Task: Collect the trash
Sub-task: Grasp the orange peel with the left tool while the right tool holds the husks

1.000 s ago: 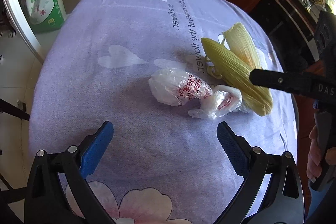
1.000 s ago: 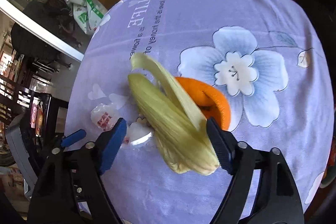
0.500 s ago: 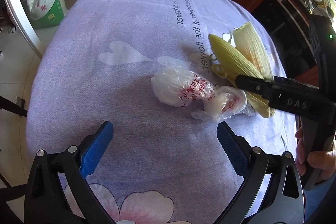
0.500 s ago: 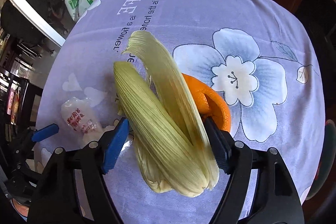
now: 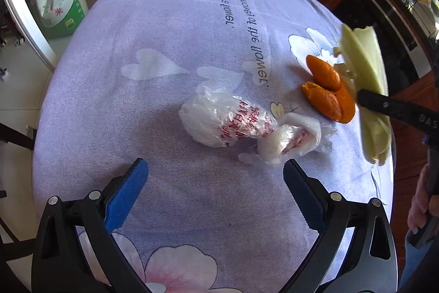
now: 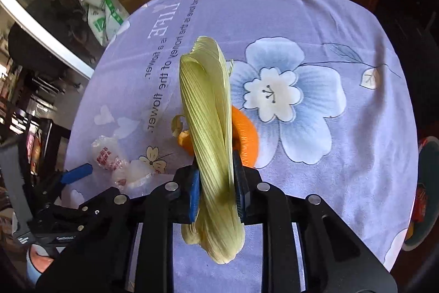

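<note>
Lilac cloth printed with flowers and lettering covers the round table [image 5: 170,26], with dark wooden cabinets behind it. From the left wrist camera, the left gripper [image 5: 215,190] hangs with its jaws wide and nothing between them, just short of two crumpled plastic bags [image 5: 227,122] lying on the cloth. Beyond the bags sits orange peel [image 5: 328,89], and just past the peel the corn husk [image 5: 365,62] shows at the frame's right edge. From the right wrist camera, the right gripper [image 6: 216,192] is closing on that corn husk [image 6: 208,111], its blue pads pressed against both sides. Orange peel [image 6: 245,140] lies directly behind the husk, the bags [image 6: 109,155] off to the peel's left.
</note>
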Tool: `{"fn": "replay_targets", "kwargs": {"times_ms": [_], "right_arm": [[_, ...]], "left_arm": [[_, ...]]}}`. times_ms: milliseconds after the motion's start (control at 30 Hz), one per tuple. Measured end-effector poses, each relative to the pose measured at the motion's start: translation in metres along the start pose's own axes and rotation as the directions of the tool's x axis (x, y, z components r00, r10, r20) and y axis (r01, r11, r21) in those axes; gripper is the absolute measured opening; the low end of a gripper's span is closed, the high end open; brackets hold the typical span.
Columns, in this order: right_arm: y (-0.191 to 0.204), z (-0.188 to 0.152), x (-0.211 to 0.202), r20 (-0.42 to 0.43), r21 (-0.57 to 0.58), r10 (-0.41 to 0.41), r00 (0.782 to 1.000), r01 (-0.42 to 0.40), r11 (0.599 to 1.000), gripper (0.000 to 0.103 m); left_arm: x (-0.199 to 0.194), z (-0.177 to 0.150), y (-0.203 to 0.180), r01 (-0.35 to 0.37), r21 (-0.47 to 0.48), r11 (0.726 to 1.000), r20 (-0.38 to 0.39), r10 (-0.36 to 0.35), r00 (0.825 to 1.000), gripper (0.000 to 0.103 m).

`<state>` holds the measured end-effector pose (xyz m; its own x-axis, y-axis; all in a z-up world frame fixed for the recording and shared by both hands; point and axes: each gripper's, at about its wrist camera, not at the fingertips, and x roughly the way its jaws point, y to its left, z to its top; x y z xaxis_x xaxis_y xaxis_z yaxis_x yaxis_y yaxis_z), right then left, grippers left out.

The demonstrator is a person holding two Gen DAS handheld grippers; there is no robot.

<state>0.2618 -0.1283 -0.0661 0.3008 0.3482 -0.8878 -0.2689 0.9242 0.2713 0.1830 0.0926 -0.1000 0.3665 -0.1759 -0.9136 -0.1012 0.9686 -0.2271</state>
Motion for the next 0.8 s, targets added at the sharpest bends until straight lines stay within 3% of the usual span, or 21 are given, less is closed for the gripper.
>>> {"fn": "replay_targets", "kwargs": {"times_ms": [300,467,633,800], "right_arm": [[-0.059,-0.014,-0.021,0.023,0.134,0.028,0.999,-0.030,0.991,0.019],[-0.077,-0.022,-0.017,0.015,0.180,0.050,0.999,-0.052,0.982,0.019],[-0.093,-0.027,-0.017,0.018,0.206,0.062,0.998,-0.064,0.976,0.019],[-0.108,-0.031,-0.014,0.015,0.237,0.078,0.997,-0.080,0.968,0.019]], "left_arm": [[0.006,0.014,-0.032,0.044,-0.021,0.999,-0.008,-0.045,0.999,0.099],[0.021,0.026,-0.051,0.037,-0.047,0.998,-0.013,-0.037,0.999,0.099],[0.030,0.029,-0.068,-0.001,-0.001,1.000,-0.017,0.001,1.000,0.099],[0.026,0.037,-0.073,-0.001,0.001,1.000,0.048,0.001,0.999,0.098]]}}
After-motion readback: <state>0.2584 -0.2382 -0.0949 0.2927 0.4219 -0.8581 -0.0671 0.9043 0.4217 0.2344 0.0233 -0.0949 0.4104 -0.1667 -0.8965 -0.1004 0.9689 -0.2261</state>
